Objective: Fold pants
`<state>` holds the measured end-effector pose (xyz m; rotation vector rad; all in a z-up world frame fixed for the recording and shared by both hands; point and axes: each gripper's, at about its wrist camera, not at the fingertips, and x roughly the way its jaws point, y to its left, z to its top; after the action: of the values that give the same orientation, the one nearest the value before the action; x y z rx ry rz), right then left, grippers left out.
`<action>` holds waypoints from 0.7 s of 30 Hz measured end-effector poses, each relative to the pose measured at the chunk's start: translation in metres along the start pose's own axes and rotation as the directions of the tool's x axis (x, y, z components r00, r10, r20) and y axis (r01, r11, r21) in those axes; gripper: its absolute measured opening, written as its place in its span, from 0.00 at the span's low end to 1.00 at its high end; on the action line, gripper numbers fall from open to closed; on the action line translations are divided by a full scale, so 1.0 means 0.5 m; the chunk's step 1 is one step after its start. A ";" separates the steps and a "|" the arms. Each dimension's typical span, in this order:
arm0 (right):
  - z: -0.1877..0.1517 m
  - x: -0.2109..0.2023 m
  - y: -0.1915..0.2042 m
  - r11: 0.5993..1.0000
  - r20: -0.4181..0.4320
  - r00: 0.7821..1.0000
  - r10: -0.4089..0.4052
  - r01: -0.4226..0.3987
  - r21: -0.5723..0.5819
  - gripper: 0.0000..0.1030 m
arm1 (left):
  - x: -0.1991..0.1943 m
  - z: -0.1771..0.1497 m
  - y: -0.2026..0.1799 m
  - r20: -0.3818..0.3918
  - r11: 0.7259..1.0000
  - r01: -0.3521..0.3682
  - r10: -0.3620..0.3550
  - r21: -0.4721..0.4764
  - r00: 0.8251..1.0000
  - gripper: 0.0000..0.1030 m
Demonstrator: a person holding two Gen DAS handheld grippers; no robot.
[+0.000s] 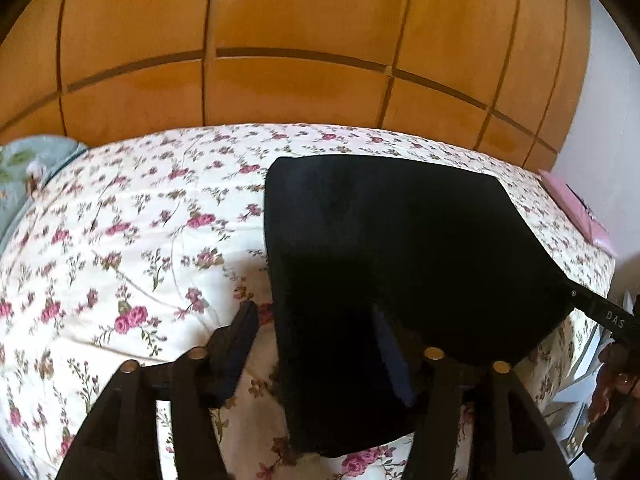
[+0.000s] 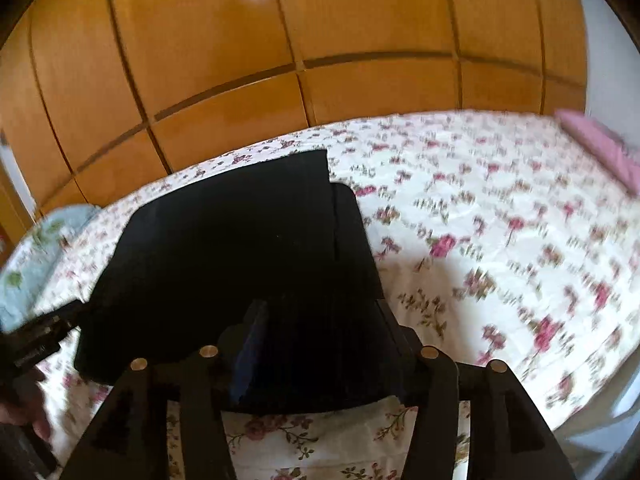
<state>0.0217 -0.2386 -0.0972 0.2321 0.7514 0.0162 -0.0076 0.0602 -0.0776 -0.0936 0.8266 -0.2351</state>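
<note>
Black pants [image 1: 400,248] — apparently folded flat

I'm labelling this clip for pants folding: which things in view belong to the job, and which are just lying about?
Part of the job:
black pants, folded flat on the floral bedspread
left gripper, open
right gripper, open

Just lying about:
pink item at the bed's far edge
pale blue floral cloth
wooden wardrobe behind

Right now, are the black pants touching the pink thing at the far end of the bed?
Apart. In the left wrist view, a strip of floral bedspread shows plainly between the black pants and the pink item at the bed's edge.
</note>
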 end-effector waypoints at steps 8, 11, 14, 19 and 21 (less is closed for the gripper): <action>0.005 0.021 -0.035 0.994 -0.038 0.996 0.081 -0.077 0.076 0.71 | 0.009 -0.001 0.016 -0.031 0.997 0.049 -0.051 -0.065 0.998 0.66; 0.005 0.039 -0.056 0.982 -0.073 0.987 0.143 -0.132 0.137 0.74 | 0.014 -0.003 0.025 -0.044 0.994 0.071 -0.075 -0.082 0.996 0.67; 0.005 0.058 -0.080 0.962 -0.103 0.973 0.209 -0.185 0.201 0.78 | 0.023 0.000 0.036 -0.068 0.990 0.096 -0.104 -0.107 0.992 0.71; 0.008 0.075 -0.091 0.945 -0.129 0.951 0.280 -0.249 0.212 0.78 | 0.045 0.007 0.066 -0.123 0.967 0.185 -0.208 -0.176 0.970 0.74; 0.012 0.082 -0.089 0.941 -0.144 0.944 0.297 -0.265 0.209 0.79 | 0.057 0.012 0.085 -0.149 0.947 0.244 -0.278 -0.209 0.949 0.74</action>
<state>0.0526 -0.2793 -0.1302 0.5229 0.8891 0.2421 0.0228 0.0944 -0.1012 -0.3670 1.0131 -0.4205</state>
